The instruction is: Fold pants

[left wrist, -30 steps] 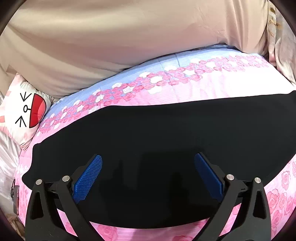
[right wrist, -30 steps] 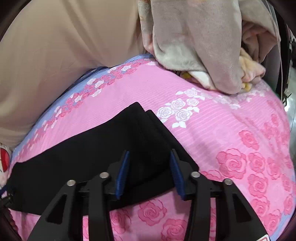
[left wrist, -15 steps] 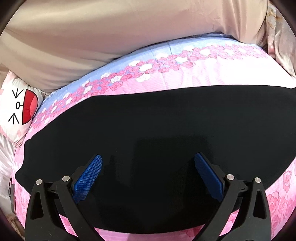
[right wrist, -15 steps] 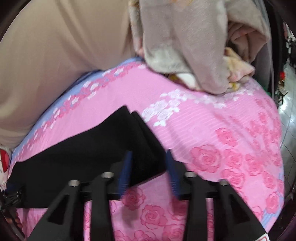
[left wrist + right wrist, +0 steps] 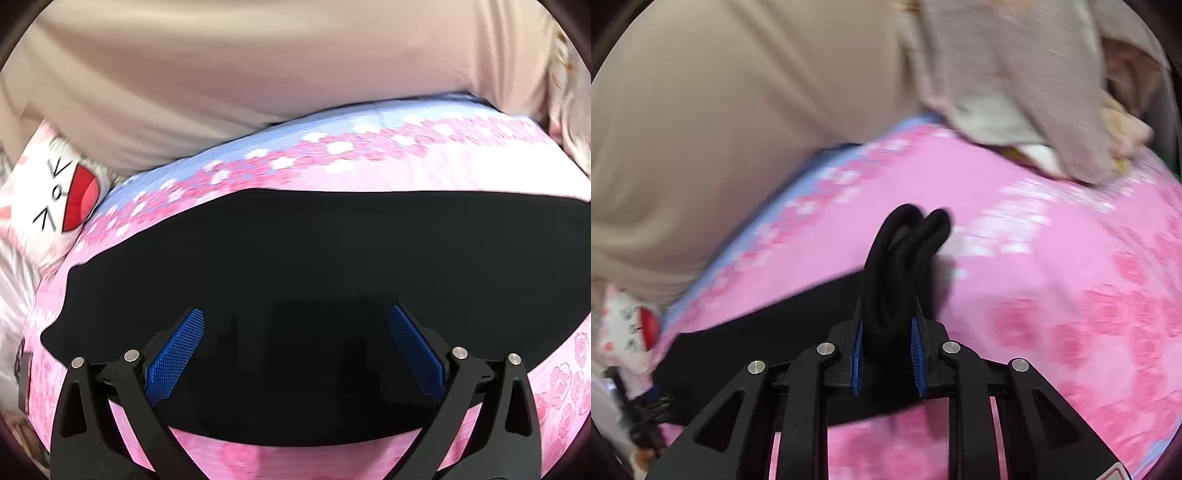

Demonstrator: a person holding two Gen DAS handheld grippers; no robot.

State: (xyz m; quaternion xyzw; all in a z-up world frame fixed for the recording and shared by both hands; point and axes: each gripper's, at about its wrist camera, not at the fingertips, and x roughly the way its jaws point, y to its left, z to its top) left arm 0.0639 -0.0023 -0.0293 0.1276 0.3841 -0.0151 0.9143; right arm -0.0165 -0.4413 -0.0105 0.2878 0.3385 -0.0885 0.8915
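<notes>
While pants lie lengthwise left-right, right tool closing, clamps bunched end upward; left tool apart.

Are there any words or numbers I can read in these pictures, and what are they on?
None can be read. The pillow shows only a drawn cartoon face, no letters. The bedsheet has only roses. The black pants show no label.
</notes>
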